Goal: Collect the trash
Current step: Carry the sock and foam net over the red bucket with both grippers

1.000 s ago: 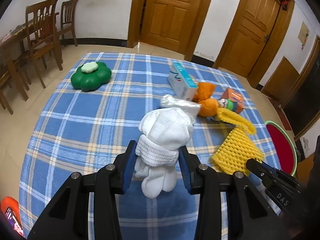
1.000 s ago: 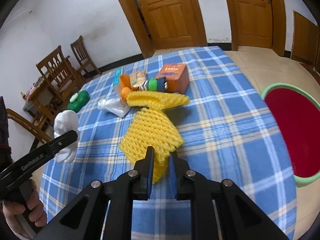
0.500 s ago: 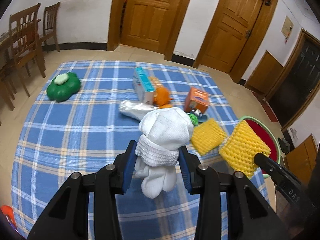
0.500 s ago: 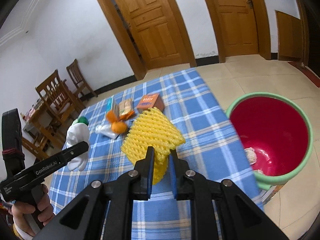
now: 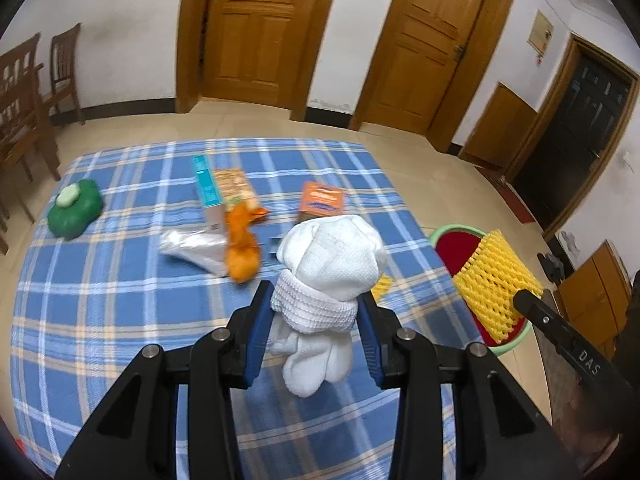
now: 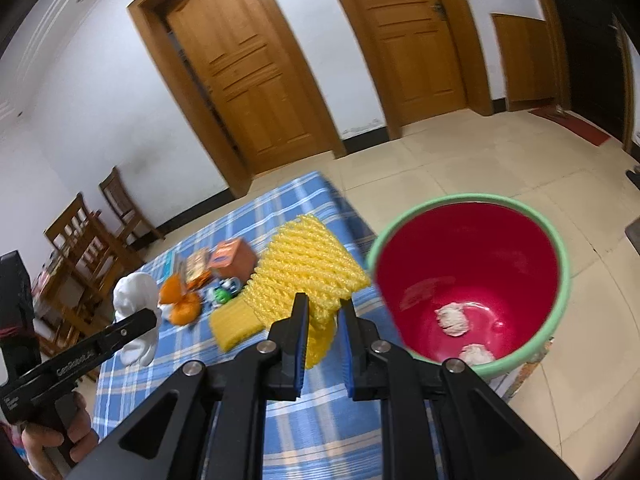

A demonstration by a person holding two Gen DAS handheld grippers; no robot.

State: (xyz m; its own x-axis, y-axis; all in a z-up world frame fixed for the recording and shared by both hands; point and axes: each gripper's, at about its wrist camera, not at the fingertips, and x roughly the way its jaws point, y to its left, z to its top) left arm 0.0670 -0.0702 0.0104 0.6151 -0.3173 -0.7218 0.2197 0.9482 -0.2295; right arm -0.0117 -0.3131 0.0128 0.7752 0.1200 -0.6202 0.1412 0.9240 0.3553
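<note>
From my left wrist camera, my left gripper (image 5: 312,320) was clamped on a white foam fruit net (image 5: 326,280), its two jaws pressed on the ribbed middle of it, above the near part of the table with the blue checked cloth (image 5: 120,312). On the cloth lay a green flower-shaped object (image 5: 74,210) near the left edge, and in the middle a teal and white box (image 5: 208,192), a snack packet (image 5: 234,184), an orange bag (image 5: 242,246), a clear plastic bag (image 5: 196,246) and an orange carton (image 5: 322,202). Beyond the right edge, the red bucket with a green rim (image 5: 456,234) stood on the floor, and a yellow foam net (image 5: 494,284) hung over it.

From my right wrist camera, my right gripper (image 6: 322,324) was closed on this yellow foam net (image 6: 304,272), the jaws gripping its lower end, beside the rim of the bucket (image 6: 560,300). Two pale crumpled balls (image 6: 452,318) lay at the bottom of the bucket. A second yellow foam piece (image 6: 234,326) lay flat on the cloth near the right edge of the table (image 6: 280,432).
</note>
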